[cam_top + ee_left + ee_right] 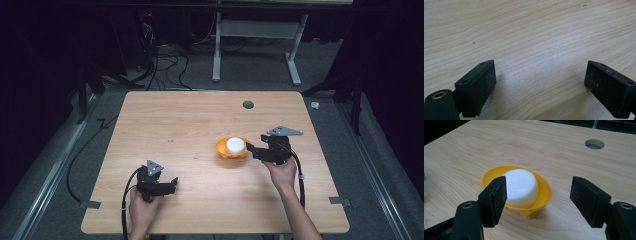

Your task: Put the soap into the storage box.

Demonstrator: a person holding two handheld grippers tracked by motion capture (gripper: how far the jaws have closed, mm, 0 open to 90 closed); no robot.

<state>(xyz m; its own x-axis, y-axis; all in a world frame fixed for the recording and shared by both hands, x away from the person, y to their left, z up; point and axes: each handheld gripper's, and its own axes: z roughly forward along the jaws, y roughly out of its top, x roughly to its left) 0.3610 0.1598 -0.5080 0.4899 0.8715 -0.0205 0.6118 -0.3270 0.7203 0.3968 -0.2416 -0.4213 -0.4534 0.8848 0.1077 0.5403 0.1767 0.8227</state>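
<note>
On the surface (200,125), right of centre, a yellow dish (232,148) sat with a white puck (235,145) lying in it. Your right gripper (251,149) was at the dish's 3 o'clock, just beside its rim, pointing toward 9 o'clock. Its jaws stood wide with nothing between them; in the right gripper view the dish (544,195) lay just ahead, the puck (521,186) partly behind one jaw, and neither jaw touched it. The dish stood on a small foot, its bowl tilted a little. A round hole (248,105) in the surface lay at the dish's 12 o'clock, well apart from it, toward the far edge.

Your left gripper (172,184) was held low near the surface's 7 o'clock, well apart from the dish, pointing toward 3 o'clock. In the left gripper view its jaws were spread wide over bare wood (536,37), holding nothing. You had a hand (142,207) on the left gripper and a hand (281,172) on the right one, and a black cable (125,200) trailed from the left gripper toward the near edge.
</note>
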